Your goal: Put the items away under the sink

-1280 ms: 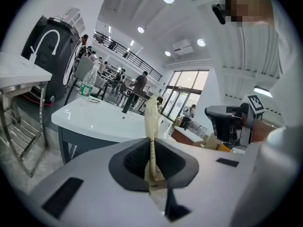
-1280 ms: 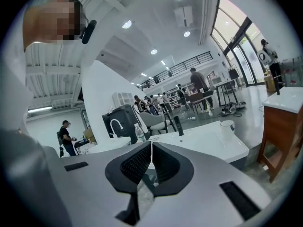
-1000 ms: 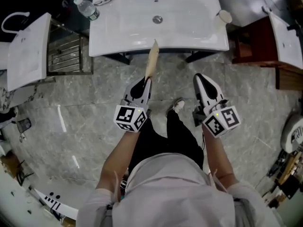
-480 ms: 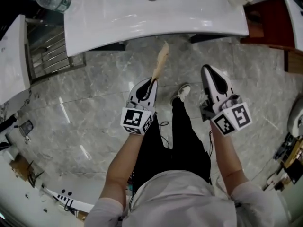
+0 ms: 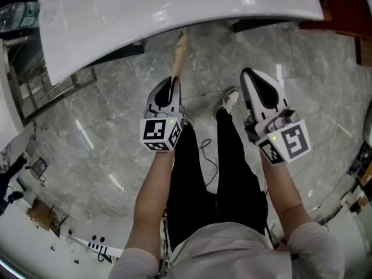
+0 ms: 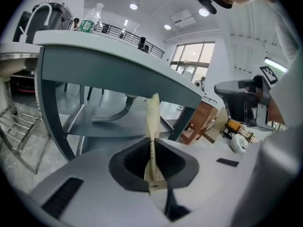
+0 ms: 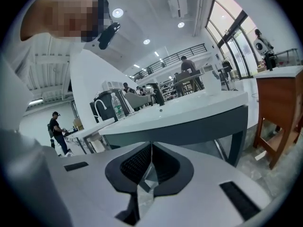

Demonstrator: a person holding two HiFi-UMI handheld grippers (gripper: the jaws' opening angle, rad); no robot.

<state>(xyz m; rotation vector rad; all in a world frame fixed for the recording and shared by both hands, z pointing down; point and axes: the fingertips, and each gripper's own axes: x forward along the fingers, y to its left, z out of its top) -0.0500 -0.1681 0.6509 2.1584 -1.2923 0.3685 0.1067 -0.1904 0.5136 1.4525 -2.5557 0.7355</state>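
Observation:
My left gripper (image 5: pixel 172 81) is shut on a flat tan paper packet (image 5: pixel 179 52), which sticks out forward toward the front edge of the white sink counter (image 5: pixel 174 10). In the left gripper view the packet (image 6: pixel 152 119) stands upright between the closed jaws of that gripper (image 6: pixel 151 144). It points at the grey shelf (image 6: pixel 109 126) under the sink top (image 6: pixel 118 63). My right gripper (image 5: pixel 251 74) is held level beside it, shut, with nothing seen between its jaws. The right gripper (image 7: pixel 151 145) faces the sink (image 7: pixel 189 110) from a little farther back.
A metal rack (image 5: pixel 23 92) stands left of the sink on the marble floor. A water bottle (image 6: pixel 90 19) stands on the counter's left end. A wooden cabinet (image 7: pixel 279 108) is on the right. The person's shoe (image 5: pixel 229 100) is between the grippers.
The view has dropped lower and closer to the sink, so the counter now fills the top edge. Both grippers stay side by side; the left one still holds the packet.

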